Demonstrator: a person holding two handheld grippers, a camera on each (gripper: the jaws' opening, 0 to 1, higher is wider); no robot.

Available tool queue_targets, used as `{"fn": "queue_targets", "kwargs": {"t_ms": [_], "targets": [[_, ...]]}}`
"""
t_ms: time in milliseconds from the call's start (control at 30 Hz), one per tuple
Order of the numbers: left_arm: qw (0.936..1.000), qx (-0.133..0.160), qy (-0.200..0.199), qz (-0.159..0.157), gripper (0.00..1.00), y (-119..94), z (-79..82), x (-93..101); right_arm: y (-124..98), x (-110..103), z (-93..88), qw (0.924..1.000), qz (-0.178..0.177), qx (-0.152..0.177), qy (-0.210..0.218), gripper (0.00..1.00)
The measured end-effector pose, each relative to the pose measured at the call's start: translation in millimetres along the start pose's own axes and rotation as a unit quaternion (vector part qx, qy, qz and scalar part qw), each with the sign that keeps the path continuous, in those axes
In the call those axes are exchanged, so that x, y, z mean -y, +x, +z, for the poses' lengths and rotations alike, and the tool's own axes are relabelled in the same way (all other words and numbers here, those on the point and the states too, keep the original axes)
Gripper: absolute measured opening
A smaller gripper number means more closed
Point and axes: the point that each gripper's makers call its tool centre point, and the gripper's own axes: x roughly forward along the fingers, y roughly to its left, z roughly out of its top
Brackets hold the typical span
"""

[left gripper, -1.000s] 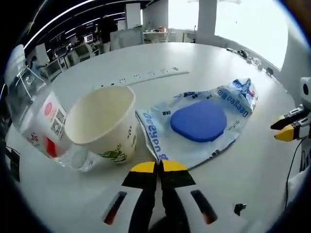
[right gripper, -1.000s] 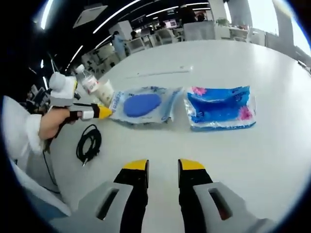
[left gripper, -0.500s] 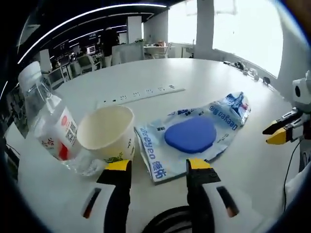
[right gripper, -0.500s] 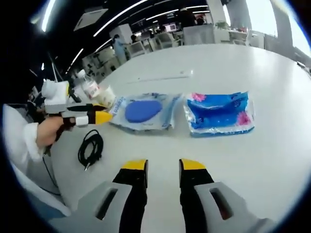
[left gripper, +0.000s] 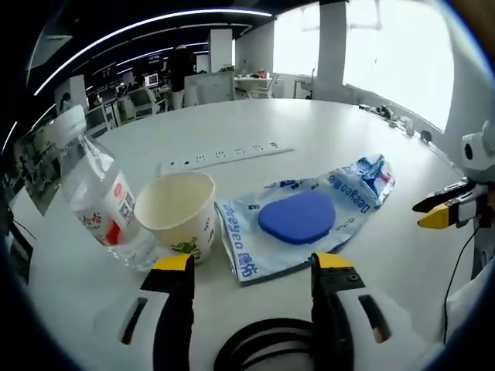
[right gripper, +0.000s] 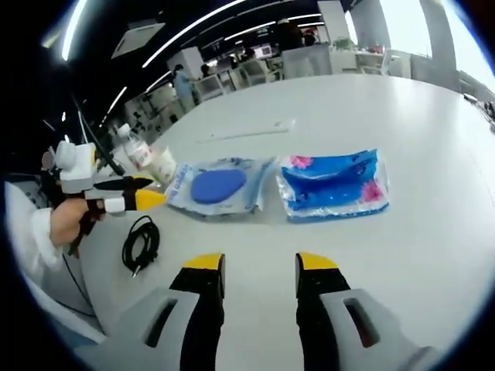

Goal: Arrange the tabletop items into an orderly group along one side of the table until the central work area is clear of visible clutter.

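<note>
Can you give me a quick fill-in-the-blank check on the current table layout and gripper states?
1. The paper cup stands between the plastic bottle and the clear bag holding a flat ____ pad.
2. In the left gripper view, the left gripper has its jaws ____.
3. In the right gripper view, a coiled black ____ lies on the table beside the left gripper.
4. The package to the right of the clear bag is mostly ____.

Missing words: blue; open; cable; blue

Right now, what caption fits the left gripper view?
Open tool facing a cup, bottle and blue-pad packet on a white table.
</note>
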Motion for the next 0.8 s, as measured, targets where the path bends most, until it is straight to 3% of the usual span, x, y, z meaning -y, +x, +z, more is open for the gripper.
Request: {"fn": "queue_targets", "kwargs": {"t_ms": [367, 600, 800], "targets": [[0.9999, 0.0, -0.002, -0.011, 0.58, 0, 3.9, 15.7, -4, 8, 1.8, 0.9999, -0.005, 0.005, 0.009, 0.34], [0.9994, -0.008, 0.011, -0.03, 0.57, 5, 5.4, 36.7, -10, 22, -0.1, 0.9998, -0.011, 0.008, 0.014, 0.34], [0.9985, 0.002, 0.019, -0.052, 0.56, 11, 17.9, 62.3, -15, 38, -1.1, 0.9996, -0.019, 0.008, 0.018, 0.33]]}}
